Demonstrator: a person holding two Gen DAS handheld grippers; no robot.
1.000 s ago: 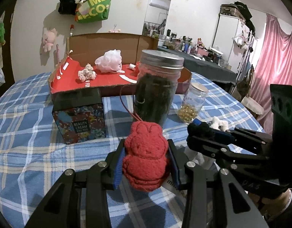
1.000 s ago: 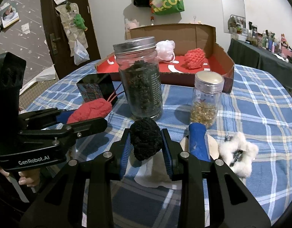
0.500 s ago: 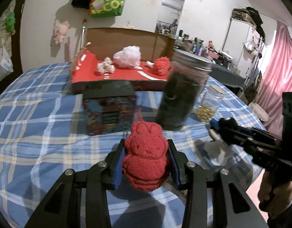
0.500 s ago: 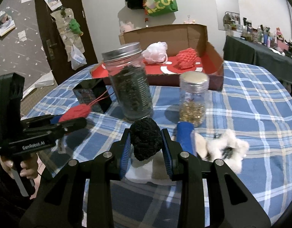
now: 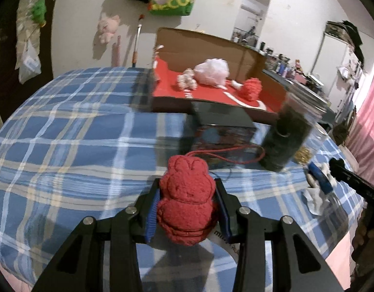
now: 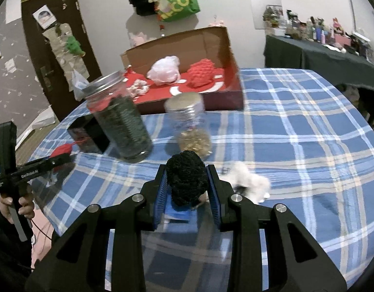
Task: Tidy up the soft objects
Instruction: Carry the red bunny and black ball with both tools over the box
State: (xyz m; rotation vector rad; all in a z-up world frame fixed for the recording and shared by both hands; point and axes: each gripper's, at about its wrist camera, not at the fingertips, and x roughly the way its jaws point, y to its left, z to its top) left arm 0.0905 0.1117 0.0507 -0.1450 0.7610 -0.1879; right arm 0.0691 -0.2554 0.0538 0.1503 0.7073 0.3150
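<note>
Low centre of the left wrist view: left gripper (image 5: pixel 188 210), fingers clamped on a red plush bunny (image 5: pixel 187 202) above the plaid worktop (image 5: pixel 72 131). Its red cord trails right, seen fully only here. Right wrist view, low centre: right gripper (image 6: pixel 187 194), fingers clamped on a black fuzzy ball (image 6: pixel 186 177). Only this view shows the white fluffy toy (image 6: pixel 251 182) clearly. Upper centre, cardboard box (image 6: pixel 211 41) holds a pink pouf (image 6: pixel 164 69).

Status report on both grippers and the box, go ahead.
Left gripper shut on red bunny. Right gripper shut on black pom-pom. Jars before cardboard box.
</note>
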